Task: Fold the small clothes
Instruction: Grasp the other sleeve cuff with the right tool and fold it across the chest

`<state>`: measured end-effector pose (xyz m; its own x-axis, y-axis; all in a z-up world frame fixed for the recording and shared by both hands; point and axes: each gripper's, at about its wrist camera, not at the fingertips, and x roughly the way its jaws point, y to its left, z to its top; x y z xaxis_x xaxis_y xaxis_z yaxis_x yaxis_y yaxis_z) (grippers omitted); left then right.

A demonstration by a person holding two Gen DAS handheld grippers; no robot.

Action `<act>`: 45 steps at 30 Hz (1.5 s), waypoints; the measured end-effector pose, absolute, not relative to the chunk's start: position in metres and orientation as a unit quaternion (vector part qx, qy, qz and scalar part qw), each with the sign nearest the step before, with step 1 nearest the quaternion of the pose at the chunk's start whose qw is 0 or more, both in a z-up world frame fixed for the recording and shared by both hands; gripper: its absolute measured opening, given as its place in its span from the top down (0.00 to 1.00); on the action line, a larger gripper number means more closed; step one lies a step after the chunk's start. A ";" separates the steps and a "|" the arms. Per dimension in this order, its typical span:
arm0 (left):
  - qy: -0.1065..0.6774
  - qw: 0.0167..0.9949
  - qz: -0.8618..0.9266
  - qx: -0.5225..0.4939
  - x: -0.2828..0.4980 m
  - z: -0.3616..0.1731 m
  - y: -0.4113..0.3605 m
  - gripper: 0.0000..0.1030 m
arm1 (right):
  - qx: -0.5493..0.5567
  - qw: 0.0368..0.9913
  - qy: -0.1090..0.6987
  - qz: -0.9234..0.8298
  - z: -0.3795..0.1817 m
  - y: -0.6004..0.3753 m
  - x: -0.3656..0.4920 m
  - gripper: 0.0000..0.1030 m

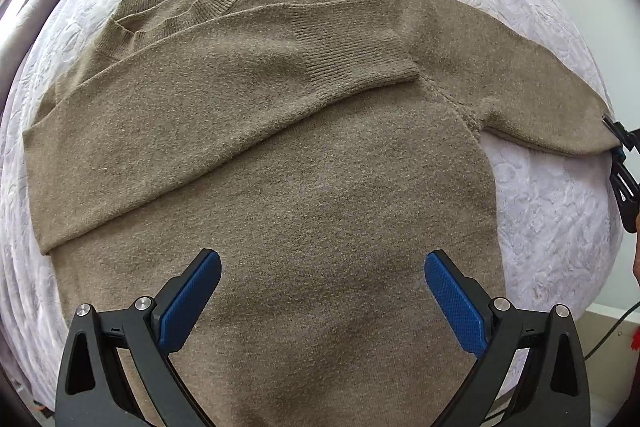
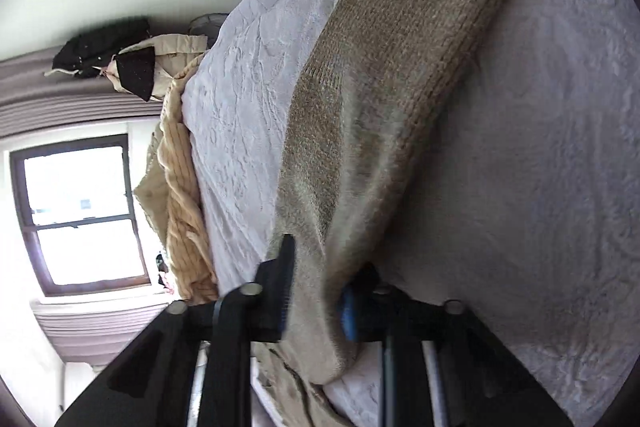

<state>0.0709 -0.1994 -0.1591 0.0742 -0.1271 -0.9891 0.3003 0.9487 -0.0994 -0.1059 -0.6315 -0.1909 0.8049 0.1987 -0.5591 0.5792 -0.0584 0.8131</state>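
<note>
— Folding the sweater [image 1: 280, 155], how far are we?

— One sleeve [image 1: 224, 87] lies across the chest; the body sits mid-bed on the white bedspread [image 1: 552, 227].

— And the other sleeve [image 2: 384, 99]?

— It reaches towards the bed's side edge. Our right gripper [image 2: 316, 291] is pinching it; our left gripper [image 1: 322, 291] hangs spread over the hem. That sleeve and the body folds remain.
</note>
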 end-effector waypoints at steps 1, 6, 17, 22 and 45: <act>0.664 0.731 -0.145 0.062 0.073 -0.158 -0.195 0.01 | 0.715 0.630 0.267 -0.142 -0.190 -0.629 -0.104 0.93; 0.660 0.738 -0.133 0.051 0.082 -0.153 -0.174 0.01 | 0.719 0.638 0.255 -0.107 -0.180 -0.615 -0.086 0.93; 0.652 0.749 -0.115 0.020 0.094 -0.152 -0.140 0.01 | 0.671 0.682 0.290 -0.011 -0.130 -0.561 -0.018 0.93; 0.646 0.756 -0.103 0.003 0.099 -0.147 -0.103 0.01 | 0.637 0.699 0.322 0.047 -0.111 -0.513 0.028 0.93; 0.626 0.772 0.024 -0.112 0.094 -0.161 0.083 0.01 | 0.322 0.697 0.616 0.176 -0.186 -0.203 0.129 0.89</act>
